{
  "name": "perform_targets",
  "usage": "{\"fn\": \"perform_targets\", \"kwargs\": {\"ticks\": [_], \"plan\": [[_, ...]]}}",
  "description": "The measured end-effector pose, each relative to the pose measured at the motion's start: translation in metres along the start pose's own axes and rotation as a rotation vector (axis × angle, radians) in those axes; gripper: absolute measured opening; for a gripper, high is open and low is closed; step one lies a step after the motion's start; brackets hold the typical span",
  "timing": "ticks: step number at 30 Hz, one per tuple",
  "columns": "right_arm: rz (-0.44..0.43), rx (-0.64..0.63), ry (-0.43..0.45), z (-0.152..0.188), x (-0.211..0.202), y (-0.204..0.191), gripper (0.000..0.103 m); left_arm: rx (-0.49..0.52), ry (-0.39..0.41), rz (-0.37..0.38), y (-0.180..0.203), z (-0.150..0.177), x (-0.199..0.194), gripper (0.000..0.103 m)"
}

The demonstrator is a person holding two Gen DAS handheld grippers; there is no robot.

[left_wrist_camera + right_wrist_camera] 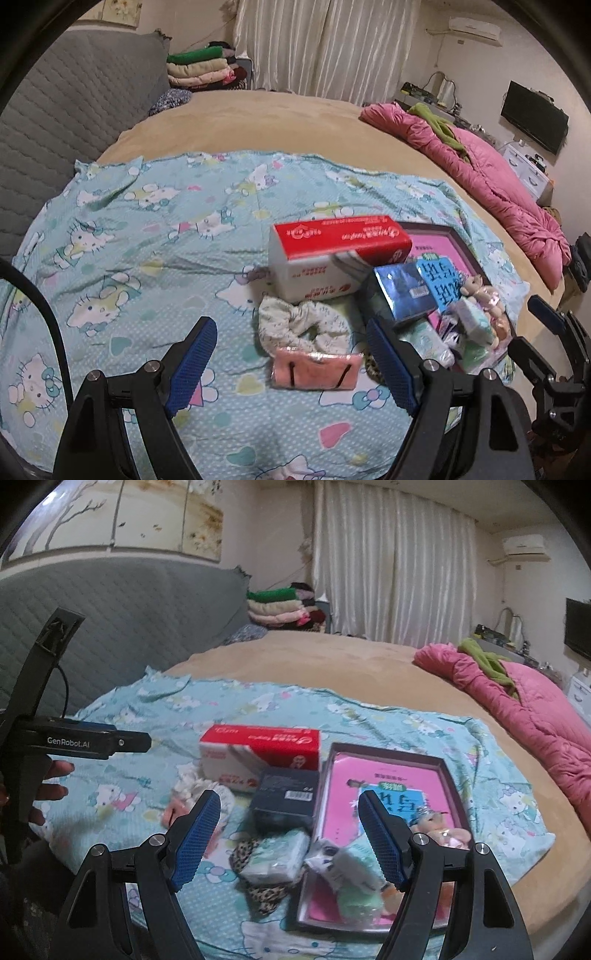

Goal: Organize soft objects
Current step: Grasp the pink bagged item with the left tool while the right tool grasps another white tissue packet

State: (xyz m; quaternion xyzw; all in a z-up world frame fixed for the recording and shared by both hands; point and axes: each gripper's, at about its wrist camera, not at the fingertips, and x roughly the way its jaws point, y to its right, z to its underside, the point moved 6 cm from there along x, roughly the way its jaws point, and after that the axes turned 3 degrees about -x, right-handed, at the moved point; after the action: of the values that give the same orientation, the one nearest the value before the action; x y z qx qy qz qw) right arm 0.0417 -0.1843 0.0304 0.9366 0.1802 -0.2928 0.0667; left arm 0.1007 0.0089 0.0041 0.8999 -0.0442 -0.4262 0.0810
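Observation:
On a Hello Kitty sheet [129, 229] lie a white scrunchie [303, 325], a pink cloth pouch [314, 373], a leopard scrunchie [258, 871], a pale tissue pack [279, 856] and a red and white tissue box [332, 254]. A dark-rimmed tray [384, 753] holds a pink book, a small doll [447, 830] and soft packets [351, 871]. My left gripper [291, 354] is open, hovering over the white scrunchie and pink pouch. My right gripper [288, 834] is open above the tissue pack and the tray's near edge.
A dark blue box [288, 797] stands between the tissue box and the tray. A pink quilt [498, 184] lies on the bed's right side. Folded clothes [203, 70] are stacked at the back by a grey headboard [74, 99].

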Motion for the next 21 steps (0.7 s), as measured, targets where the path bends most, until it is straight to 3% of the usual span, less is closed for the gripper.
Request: {"fn": "perform_targets", "kwargs": {"ticks": [5, 11, 17, 21], "plan": [[-0.013, -0.029, -0.037, 0.008, 0.008, -0.011, 0.078, -0.020, -0.077, 0.018, -0.002, 0.018, 0.022, 0.083], [-0.021, -0.057, -0.076, 0.019, 0.020, -0.016, 0.078, -0.136, -0.176, 0.059, -0.009, 0.041, 0.049, 0.083], [-0.020, -0.045, -0.098, 0.024, 0.027, -0.013, 0.078, -0.412, -0.268, 0.222, -0.011, 0.057, 0.071, 0.083], [-0.005, -0.066, -0.108, 0.027, 0.032, -0.012, 0.078, -0.496, -0.300, 0.235, -0.007, 0.061, 0.087, 0.083]]}}
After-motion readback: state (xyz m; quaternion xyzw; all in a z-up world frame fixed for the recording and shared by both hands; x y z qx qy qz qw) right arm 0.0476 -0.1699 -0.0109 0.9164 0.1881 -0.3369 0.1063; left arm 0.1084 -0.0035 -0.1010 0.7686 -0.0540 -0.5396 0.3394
